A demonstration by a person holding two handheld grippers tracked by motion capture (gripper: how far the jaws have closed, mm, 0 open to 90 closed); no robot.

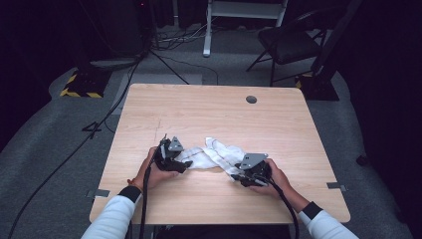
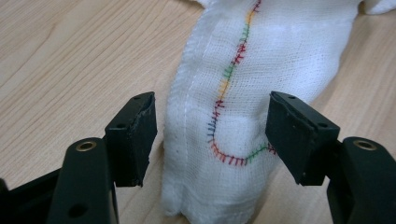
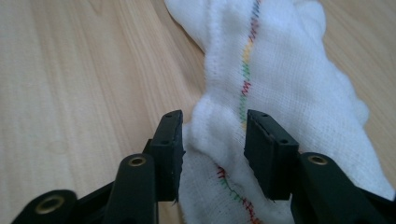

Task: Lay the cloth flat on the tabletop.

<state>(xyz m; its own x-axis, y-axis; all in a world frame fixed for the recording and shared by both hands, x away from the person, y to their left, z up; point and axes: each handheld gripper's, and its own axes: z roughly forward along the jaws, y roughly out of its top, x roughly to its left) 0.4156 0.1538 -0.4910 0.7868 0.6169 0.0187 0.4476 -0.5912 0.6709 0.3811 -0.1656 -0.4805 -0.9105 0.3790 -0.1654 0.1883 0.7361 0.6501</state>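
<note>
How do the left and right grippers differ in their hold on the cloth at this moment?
The left gripper has its jaws wide apart, straddling the cloth with a gap on each side; the right gripper has its jaws much closer, pinching a raised fold of it. In the high view the left gripper sits at the cloth's left end, the right gripper at its right end. Both face the same white cloth with coloured stitching, lying on the table.

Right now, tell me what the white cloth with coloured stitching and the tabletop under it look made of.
White cloth with coloured stitching: looks like soft cotton gauze, given its open visible weave and matte, rumpled folds. Tabletop: pale wood-grain surface, smooth and faintly glossy, possibly laminate rather than solid wood.
</note>
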